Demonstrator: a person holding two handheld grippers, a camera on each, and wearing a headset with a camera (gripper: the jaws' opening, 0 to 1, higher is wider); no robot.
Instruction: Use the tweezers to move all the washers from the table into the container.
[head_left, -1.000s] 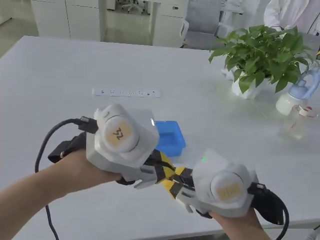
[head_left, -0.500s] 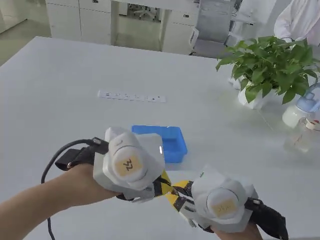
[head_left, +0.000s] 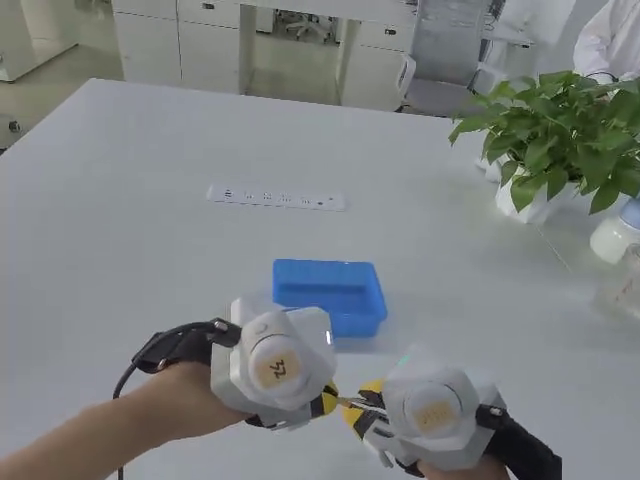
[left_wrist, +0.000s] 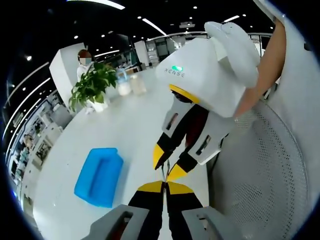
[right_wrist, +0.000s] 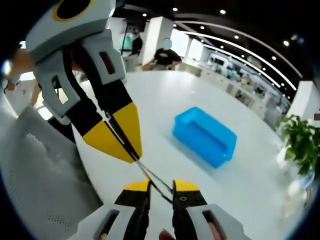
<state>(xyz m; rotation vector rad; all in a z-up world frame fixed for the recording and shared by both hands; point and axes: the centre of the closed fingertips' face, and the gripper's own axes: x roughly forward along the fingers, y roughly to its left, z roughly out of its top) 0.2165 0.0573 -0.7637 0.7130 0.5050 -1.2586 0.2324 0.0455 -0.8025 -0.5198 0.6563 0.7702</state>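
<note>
The tweezers (right_wrist: 147, 172) hang in the air above the near edge of the desk (head_left: 150, 200), bridging the two grippers. The left claw (left_wrist: 164, 186) has its yellow tips together, clamped on one end of the tweezers. The other end runs down into the narrow gap of the right claw (right_wrist: 161, 186). That claw's tips stand a little apart on either side of the thin metal, and I cannot tell whether they bear on it.

The main risk, as I judge it, lies in this shared hold. If the left claw lets go before the right one has a firm pinch, the tweezers may swing, twist or drop, and this close to the near edge they could fall off the desk. A hold taken too close to the tweezers' working end would probably leave them unable to open and close on a washer. Pulling the two grippers apart while both pinch could bend the thin arms.

The blue container (head_left: 330, 316) sits on the desk just beyond the grippers. Its inside looks plain blue, though a washer in it would be too small to tell. A white power strip (head_left: 275, 198) lies farther off, and a potted plant (head_left: 560, 140) stands far right.
</note>
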